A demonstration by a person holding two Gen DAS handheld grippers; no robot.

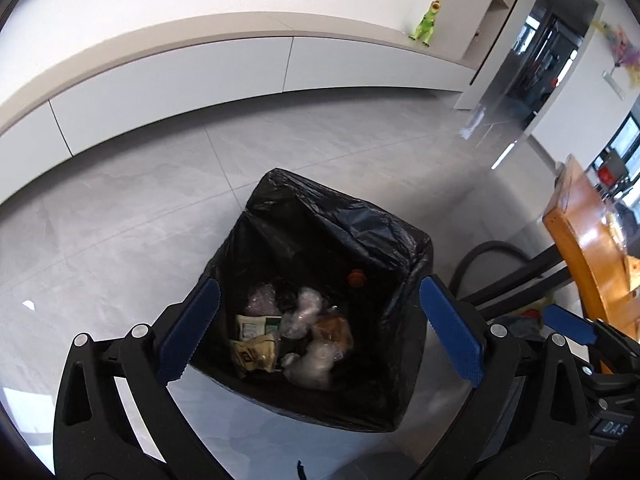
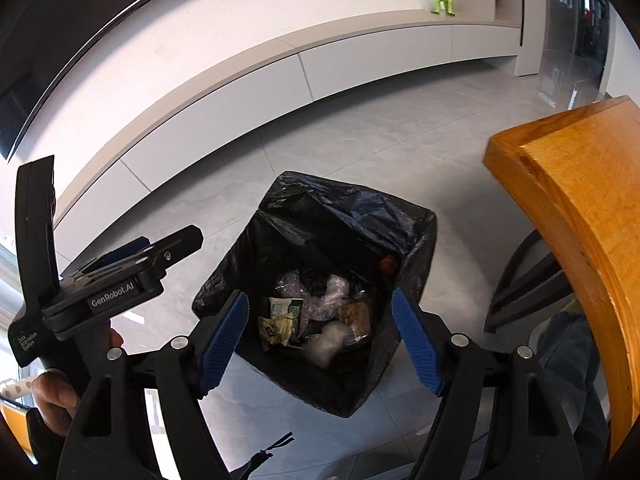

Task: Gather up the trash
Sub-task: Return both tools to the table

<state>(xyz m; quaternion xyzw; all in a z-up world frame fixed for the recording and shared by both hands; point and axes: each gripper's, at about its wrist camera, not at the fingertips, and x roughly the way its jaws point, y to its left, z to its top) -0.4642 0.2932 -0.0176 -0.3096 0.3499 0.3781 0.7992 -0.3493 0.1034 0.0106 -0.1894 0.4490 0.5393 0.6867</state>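
Over the bin, both grippers hang w/ jaws apart & empty: left gripper, right gripper. Trash lies at liner bottom. Judgement: drop looks done; lift straight up, avoid snagging the liner edge

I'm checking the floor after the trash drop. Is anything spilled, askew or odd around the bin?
Nothing looks spilled. The crumpled wrappers and plastic lie inside the black-lined rectangular trash bin, which stands upright on the grey tiled floor. One small white scrap lies on the floor, well away from the bin.
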